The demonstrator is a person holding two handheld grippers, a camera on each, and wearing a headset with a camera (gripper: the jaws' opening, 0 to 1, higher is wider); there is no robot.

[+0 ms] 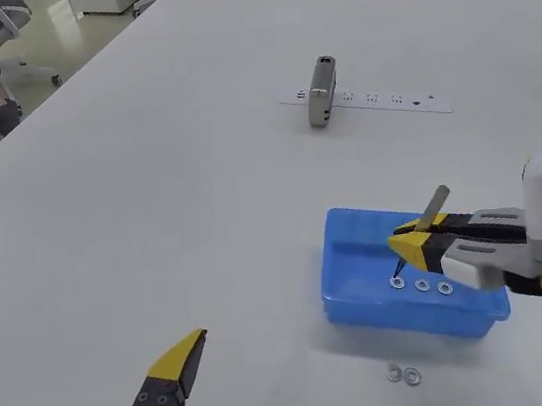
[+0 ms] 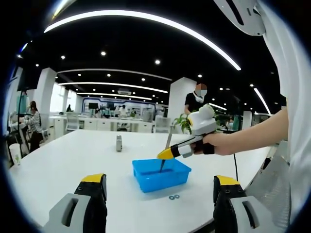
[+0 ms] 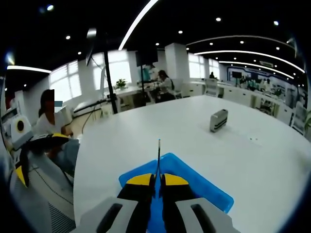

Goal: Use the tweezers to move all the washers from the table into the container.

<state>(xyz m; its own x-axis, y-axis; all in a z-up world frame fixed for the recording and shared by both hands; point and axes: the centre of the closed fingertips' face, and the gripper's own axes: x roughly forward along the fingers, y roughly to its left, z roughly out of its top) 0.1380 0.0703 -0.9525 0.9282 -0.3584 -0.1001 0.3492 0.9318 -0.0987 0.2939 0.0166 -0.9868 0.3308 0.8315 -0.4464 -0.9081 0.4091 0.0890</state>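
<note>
At the right gripper point(image 3: 158, 180): shut hard on a pair of slim grey metal tweezers point(image 3: 159, 155), yellow-tipped jaws pressed together with just the tweezer shank between. Points the tweezers forward and down, handle end sticking up behind the jaws in the head view, dark tips down inside the shallow blue plastic rectangular container point(image 1: 398, 314). Cannot tell whether the tips are pinched or carry anything; too fine to read. Just beside those tips, on the container floor: three small silver ring washers point(image 1: 422, 285) in a row, the leftmost nearest the tips, contact not readable.

Outward to what remains to be moved: two more small silver washers point(image 1: 394, 373) flat on the white table point(image 1: 147, 180), side by side and touching or nearly so, just outside the container's near wall, on the person's side. From the tweezer tips, almost straight back toward the person, over that wall and down. No long axis in a round washer; as a pair, lined up roughly along the near wall. Judged to call for lifting clear of the wall, then drawing back and coming down onto the nearer one.

At the left gripper point(image 1: 177, 360): wide open, holding nothing, hovering over bare table well apart to the left. Far closer to the pair: the right gripper.
</note>
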